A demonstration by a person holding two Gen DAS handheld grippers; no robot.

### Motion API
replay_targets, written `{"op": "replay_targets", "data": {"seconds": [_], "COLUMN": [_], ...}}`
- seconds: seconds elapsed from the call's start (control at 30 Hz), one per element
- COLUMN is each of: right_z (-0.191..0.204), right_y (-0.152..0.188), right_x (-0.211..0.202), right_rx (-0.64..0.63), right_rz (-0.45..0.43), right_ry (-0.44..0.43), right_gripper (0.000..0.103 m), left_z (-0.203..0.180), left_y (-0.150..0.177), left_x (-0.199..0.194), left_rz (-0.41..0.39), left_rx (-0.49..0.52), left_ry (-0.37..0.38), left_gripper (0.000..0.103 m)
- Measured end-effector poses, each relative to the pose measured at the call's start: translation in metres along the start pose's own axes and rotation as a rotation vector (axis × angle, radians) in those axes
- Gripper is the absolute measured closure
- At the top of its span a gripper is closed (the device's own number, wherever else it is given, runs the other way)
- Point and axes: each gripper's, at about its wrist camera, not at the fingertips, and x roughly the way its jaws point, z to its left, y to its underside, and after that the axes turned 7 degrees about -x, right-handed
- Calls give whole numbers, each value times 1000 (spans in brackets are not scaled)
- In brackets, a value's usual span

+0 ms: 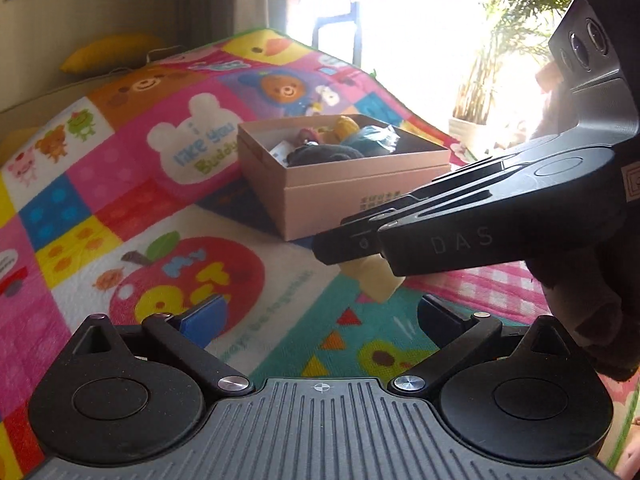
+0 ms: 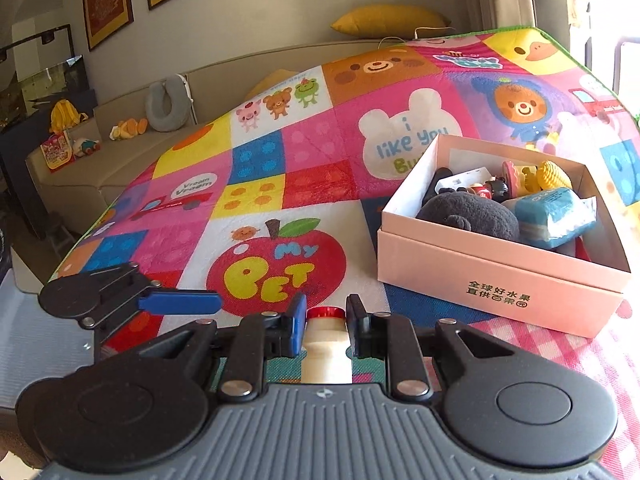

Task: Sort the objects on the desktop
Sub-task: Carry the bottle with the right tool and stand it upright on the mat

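Note:
My right gripper (image 2: 326,326) is shut on a small cream yogurt-drink bottle (image 2: 326,354) with a red cap, held above the colourful play mat (image 2: 260,184). In the left wrist view the right gripper (image 1: 356,246) reaches in from the right, with the bottle's base (image 1: 376,280) showing below its fingers. My left gripper (image 1: 320,320) is open and empty, low over the mat, just in front of the bottle; it also shows in the right wrist view (image 2: 180,302). A pink cardboard box (image 2: 500,284) stands to the right, holding a dark plush toy (image 2: 468,216), a blue tissue pack (image 2: 552,212) and several small toys.
The mat covers the table. Behind it run a beige sofa (image 2: 120,160) with a yellow cushion (image 2: 390,20), a grey neck pillow (image 2: 166,106) and toys. A bright window and potted plant (image 1: 500,60) lie beyond the box in the left wrist view.

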Motion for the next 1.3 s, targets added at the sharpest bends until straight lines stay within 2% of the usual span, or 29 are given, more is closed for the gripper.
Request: {"op": "replay_targets", "data": {"seconds": [0.23,0.37,0.57,0.73,0.93,1.0,1.07,1.1,1.23,1.27,1.3], "right_z": [-3,-2,-2,-6,13,16,15,13,1,-3,-8], "right_y": [12,15,23,29,43,45,48,49,54,56,58], "right_x": [-17,-27,-27,-19,-11,-14,-19,-23,-44,-50,-55], "right_rx": [16,10,-6,20,-93,-100,-85,-74,-5,23,46], "right_rz": [-45,-80,-84,-107,-128,-117,-113,-118,-154,-166,-172], "right_ry": [-44,-47,-5,36,102,95,97,101,137,162,186], "right_gripper": [82,82,82,82,82,80,68,66,30,24,21], "left_z": [-8,-6,8,19,22,23,23,23,25,25,25], "left_y": [-5,3,4,13,20,20,20,21,23,22,22], "left_x": [17,22,20,8,1,1,1,2,1,1,1], "left_rz": [29,37,82,107,96,95,93,89,76,76,79], "left_rx": [43,96,64,-12,-52,-62,-66,-69,-86,-93,-95], "left_ry": [-33,-134,-181,-145,-134,-134,-137,-138,-135,-134,-135], "left_gripper": [0,0,0,0,0,0,0,0,0,0,0]}}
